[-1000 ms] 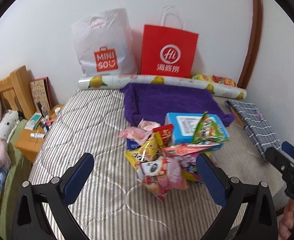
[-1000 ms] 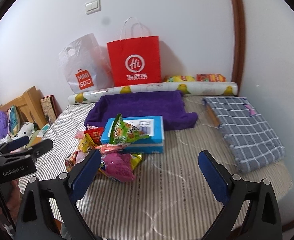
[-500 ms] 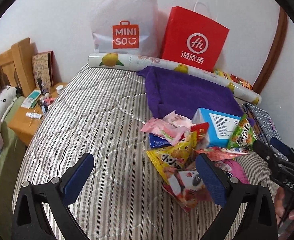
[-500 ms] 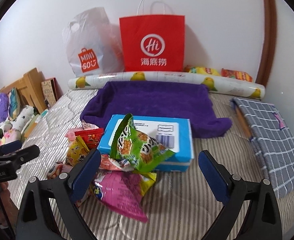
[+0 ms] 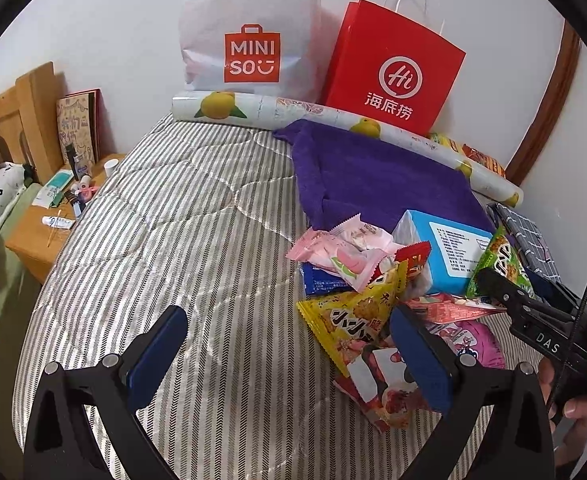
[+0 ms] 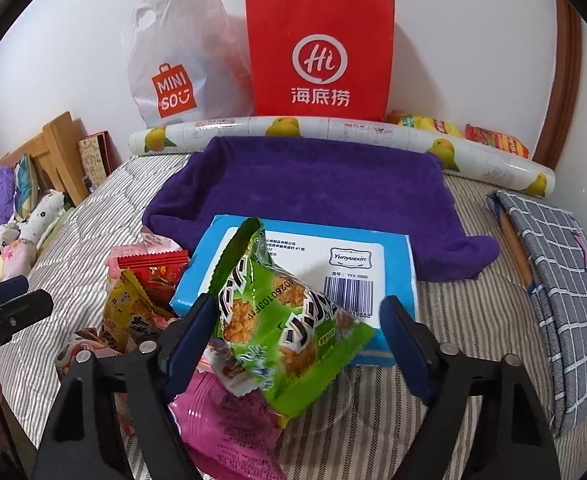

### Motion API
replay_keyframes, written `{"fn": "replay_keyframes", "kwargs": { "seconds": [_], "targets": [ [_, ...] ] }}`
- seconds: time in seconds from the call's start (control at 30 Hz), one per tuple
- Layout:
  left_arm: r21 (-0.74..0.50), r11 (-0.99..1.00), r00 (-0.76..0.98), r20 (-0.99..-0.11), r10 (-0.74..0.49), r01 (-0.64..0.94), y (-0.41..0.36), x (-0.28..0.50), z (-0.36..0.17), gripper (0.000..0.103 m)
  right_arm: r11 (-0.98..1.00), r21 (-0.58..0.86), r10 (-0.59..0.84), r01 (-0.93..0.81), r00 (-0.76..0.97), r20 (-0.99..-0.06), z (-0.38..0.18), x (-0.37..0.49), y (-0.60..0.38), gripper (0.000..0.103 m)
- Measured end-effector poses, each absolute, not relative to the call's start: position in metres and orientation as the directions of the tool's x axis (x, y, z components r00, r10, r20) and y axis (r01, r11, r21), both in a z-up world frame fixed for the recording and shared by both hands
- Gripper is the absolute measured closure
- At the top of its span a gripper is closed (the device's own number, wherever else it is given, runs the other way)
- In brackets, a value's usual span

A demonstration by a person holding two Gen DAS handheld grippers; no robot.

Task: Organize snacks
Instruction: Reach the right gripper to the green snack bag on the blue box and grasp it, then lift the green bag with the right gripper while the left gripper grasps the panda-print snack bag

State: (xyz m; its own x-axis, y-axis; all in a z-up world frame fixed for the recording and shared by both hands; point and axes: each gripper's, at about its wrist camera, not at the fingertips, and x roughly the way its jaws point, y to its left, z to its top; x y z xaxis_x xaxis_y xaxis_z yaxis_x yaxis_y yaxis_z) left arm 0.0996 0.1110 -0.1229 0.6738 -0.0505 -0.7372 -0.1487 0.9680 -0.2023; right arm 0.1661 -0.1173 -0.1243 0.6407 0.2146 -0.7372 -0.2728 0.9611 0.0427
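In the right wrist view the right claw [image 6: 295,330] straddles a green snack bag [image 6: 281,316] at the middle of the frame. Its jaws are closing with the bag between them; the left pad looks to be just at the bag's edge, though I cannot tell whether it presses yet, and the right pad stands clear. The green bag leans on a blue box [image 6: 389,256], with a pink packet [image 6: 221,420] below it and yellow and red packets at the left of the pile. A purple towel [image 6: 317,184] lies beyond the box, and a red paper bag [image 6: 321,56] and a white plastic bag [image 6: 177,64] stand against the wall at the top.

In the left wrist view the left claw [image 5: 289,354] hangs released over the striped bed [image 5: 165,248], nothing between its pads; its right pad overlaps the snack pile's near edge, beside a yellow packet [image 5: 353,320]. The right claw shows at the right edge of that frame.
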Motion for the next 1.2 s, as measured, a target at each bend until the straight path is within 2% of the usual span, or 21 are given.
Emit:
{"fn": "replay_keyframes", "kwargs": {
  "seconds": [0.07,0.47,0.7,0.77,0.83,1.2],
  "targets": [
    [-0.204,0.968,0.675,-0.736,-0.052,-0.148,0.11,0.1,-0.123,0.001,0.955,0.052,0.234,-0.292,0.636,-0.735,-0.124,0.166,-0.116,0.035],
    [-0.196,0.973,0.682,-0.728,-0.062,-0.121,0.096,0.089,-0.112,0.001,0.944,0.062,0.273,-0.323,0.665,-0.695,-0.11,0.15,-0.119,0.042],
    [-0.198,0.979,0.681,-0.724,-0.11,-0.052,0.068,0.084,-0.107,0.001,0.949,0.083,0.278,-0.303,0.685,-0.673,-0.1,0.131,-0.136,0.05],
    [-0.191,0.981,0.672,-0.731,-0.121,-0.031,0.058,0.085,-0.11,0.001,0.951,0.087,0.276,-0.298,0.685,-0.674,-0.101,0.128,-0.141,0.053],
    [-0.181,0.983,0.661,-0.74,-0.123,-0.02,0.051,0.087,-0.113,0.001,0.953,0.094,0.273,-0.289,0.678,-0.683,-0.104,0.127,-0.146,0.06],
    [-0.15,0.989,0.617,-0.778,-0.116,-0.004,0.034,0.095,-0.129,0.002,0.965,0.122,0.247,-0.233,0.643,-0.725,-0.127,0.116,-0.18,0.065]
  ]
}}
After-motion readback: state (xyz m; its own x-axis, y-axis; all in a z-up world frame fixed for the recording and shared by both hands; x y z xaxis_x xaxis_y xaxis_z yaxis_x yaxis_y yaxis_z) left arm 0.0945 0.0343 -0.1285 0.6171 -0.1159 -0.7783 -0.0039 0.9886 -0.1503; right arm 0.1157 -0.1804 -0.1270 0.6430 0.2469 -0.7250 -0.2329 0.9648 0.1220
